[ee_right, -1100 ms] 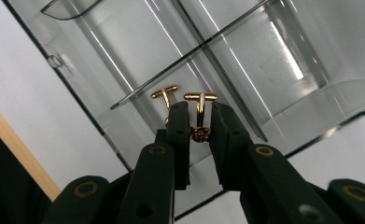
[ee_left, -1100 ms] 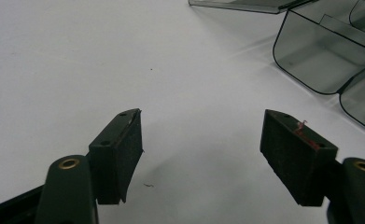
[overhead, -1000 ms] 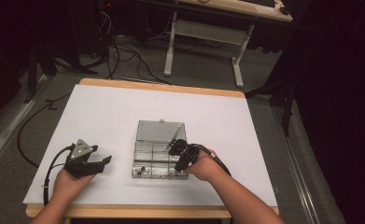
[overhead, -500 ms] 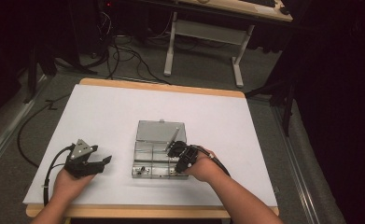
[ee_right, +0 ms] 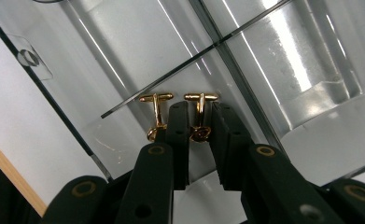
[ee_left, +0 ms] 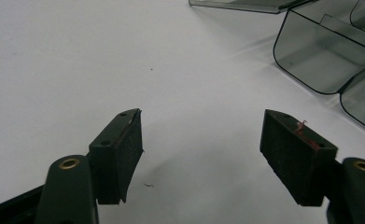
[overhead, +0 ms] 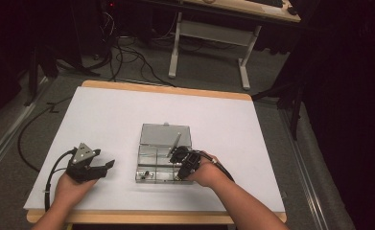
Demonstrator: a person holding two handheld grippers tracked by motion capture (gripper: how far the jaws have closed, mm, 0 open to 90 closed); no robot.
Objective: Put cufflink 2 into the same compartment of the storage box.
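Two gold cufflinks are seen in the right gripper view, lying side by side in a compartment of a clear plastic box. One cufflink is clamped between the nearly closed jaws of the right gripper; the other cufflink lies just outside the left jaw, touching it or nearly so. A thin divider wall runs just beyond both, and the box's outer wall is close on the near side, so little room is left within the compartment.

In the high view the box is placed near the middle of the white table, its lid laid open and flat on the far side, with wide bare surface on every side. The left gripper is rested well apart from the box at the left, its jaws spread wide over bare table.

Compared with a second ago, little change is seen: the right gripper remains at the box's near right corner, and the left hand has stayed put.

A wooden edge borders the table; grey floor, cables and a desk frame lie beyond.
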